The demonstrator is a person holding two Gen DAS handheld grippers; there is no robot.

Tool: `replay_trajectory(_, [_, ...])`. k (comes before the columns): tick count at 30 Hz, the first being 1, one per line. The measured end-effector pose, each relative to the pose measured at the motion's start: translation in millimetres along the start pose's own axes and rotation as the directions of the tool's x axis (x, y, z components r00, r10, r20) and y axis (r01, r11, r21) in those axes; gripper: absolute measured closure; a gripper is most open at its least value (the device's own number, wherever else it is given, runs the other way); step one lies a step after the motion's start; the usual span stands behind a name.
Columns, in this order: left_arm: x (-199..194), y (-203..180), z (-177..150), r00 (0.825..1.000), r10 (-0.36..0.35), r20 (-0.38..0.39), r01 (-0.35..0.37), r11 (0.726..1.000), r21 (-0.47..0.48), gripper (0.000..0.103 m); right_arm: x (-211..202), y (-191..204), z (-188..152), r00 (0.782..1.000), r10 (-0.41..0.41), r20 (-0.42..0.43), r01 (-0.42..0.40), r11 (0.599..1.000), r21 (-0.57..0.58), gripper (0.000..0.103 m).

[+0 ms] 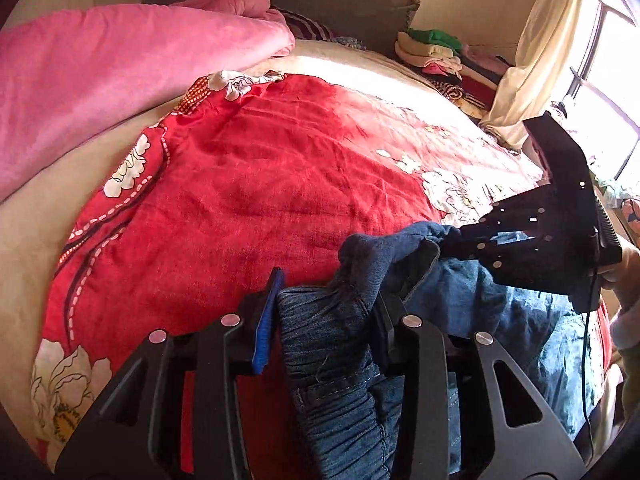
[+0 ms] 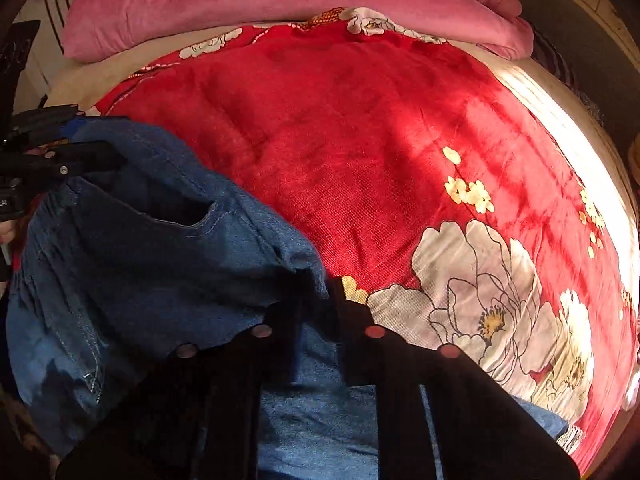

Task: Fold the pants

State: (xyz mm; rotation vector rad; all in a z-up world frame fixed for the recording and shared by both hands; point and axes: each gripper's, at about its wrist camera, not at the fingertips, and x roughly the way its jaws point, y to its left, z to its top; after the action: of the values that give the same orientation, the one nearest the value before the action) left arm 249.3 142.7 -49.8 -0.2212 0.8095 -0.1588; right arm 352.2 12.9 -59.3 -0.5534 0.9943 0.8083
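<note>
Blue denim pants (image 1: pixel 340 360) with an elastic waistband hang bunched between both grippers above the red floral blanket (image 1: pixel 260 184). My left gripper (image 1: pixel 324 312) has its jaws closed on the waistband, the blue pad on the left finger showing. My right gripper (image 1: pixel 452 240) appears at the right of the left wrist view, pinching another part of the waist. In the right wrist view the right gripper (image 2: pixel 316 300) is shut on the denim (image 2: pixel 140 260), a pocket opening visible, and the left gripper (image 2: pixel 80 156) grips the cloth at the far left.
A pink quilt (image 1: pixel 120 68) is piled at the left of the bed. A stack of folded clothes (image 1: pixel 436 52) sits at the far corner by a cream curtain (image 1: pixel 532 60) and window. The beige sheet (image 1: pixel 36 232) shows around the blanket.
</note>
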Motion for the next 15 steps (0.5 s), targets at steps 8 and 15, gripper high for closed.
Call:
replay_trajectory(8, [-34, -14, -4, 0.997, -0.014, 0.079, 0.010, 0.999, 0.051, 0.073, -83, 17, -32, 0.984, -0.027, 0.176, -0.001, 0.987, 0.158, 0.098])
replay_trajectory(15, [-85, -49, -31, 0.987, -0.017, 0.158, -0.014, 0.980, 0.196, 0.073, -149, 63, -92, 0.956, -0.020, 0.293, -0.047, 0.974, 0.220, 0.098])
